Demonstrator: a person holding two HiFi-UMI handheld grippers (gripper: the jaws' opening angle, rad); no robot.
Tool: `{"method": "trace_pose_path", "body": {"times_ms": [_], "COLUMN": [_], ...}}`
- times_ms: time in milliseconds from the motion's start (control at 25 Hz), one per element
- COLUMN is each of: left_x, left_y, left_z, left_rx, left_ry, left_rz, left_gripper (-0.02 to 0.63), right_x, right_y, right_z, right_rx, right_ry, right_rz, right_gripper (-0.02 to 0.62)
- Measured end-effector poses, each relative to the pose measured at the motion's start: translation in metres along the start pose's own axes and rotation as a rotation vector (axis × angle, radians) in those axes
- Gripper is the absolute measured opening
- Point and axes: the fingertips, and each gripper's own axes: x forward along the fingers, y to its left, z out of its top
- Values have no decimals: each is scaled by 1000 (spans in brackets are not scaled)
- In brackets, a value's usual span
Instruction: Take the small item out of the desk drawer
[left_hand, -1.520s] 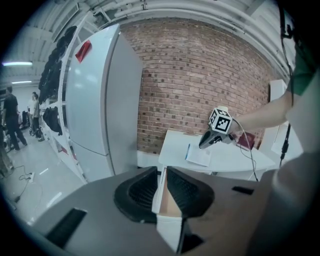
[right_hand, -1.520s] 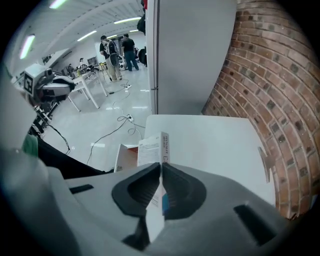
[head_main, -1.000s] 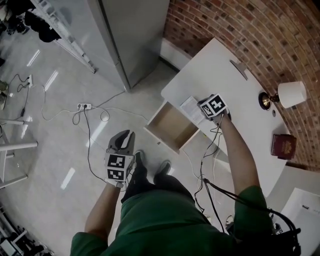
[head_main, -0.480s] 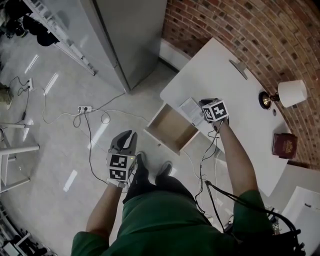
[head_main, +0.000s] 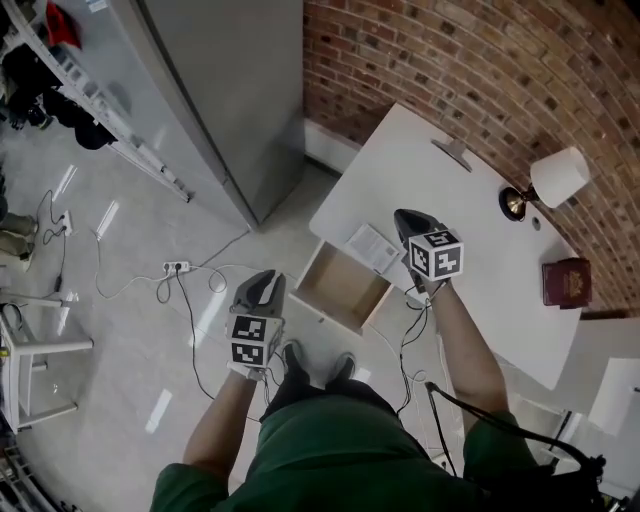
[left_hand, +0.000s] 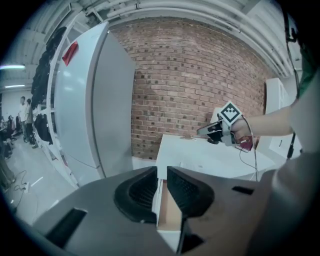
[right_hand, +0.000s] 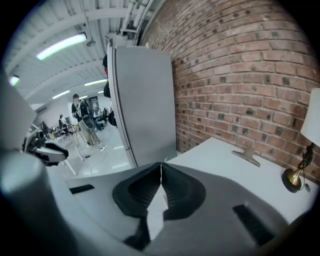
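**Item appears out of the drawer and on the counter; both tools empty**

My right tool (right_hand: 160, 169) has just been closing. Its jaws now meet tip to tip with nothing between them, and it hangs above the white counter (head_main: 480, 225). My left tool (left_hand: 161, 174) stands a narrow slit open, also empty, and looks toward the open drawer (head_main: 345, 288) from out over the floor.

In the head view, at about eight o'clock of the right tool's tip, a small flat white item (head_main: 372, 247) with grey print lies on the counter. It sits right at the edge above the drawer. The drawer shows only bare wood, so I take this to be the task's thing, already out.

I judge it light, thin and probably bendy, not fragile. Lying flat, it gives the pads little to bite. I would take it by the edge nearest the drawer, sliding it to overhang the counter first if need be.

Nothing stands between the tool and the item. The drawer juts out at seven o'clock, and the right tool's cable (head_main: 408, 335) dangles just beside it, where it could snag.

Farther out, a table lamp (head_main: 557, 177) and a dark red book (head_main: 566, 282) sit around three o'clock, well apart. A small grey stand (head_main: 452, 150) is at one o'clock near the brick wall (head_main: 450, 60), and a tall grey cabinet (head_main: 235, 90) stands at ten.
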Motion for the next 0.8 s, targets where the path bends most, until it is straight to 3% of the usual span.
{"method": "trace_pose_path", "body": {"times_ms": [320, 440, 800], "left_x": [4, 1, -15], "left_y": [-23, -29, -30], "left_z": [54, 72, 156], "left_rx": [32, 39, 36], "left_ry": [-49, -71, -254], "left_rz": [-52, -54, -33], "left_gripper": [54, 54, 52], "right_x": [-55, -74, -144], "right_y": [6, 9, 28], "right_z": [29, 43, 102], "right_rx": [96, 82, -35], "right_ry": [-166, -220, -414], "right_rz": [-57, -69, -163], "right_gripper": [5, 5, 5]}}
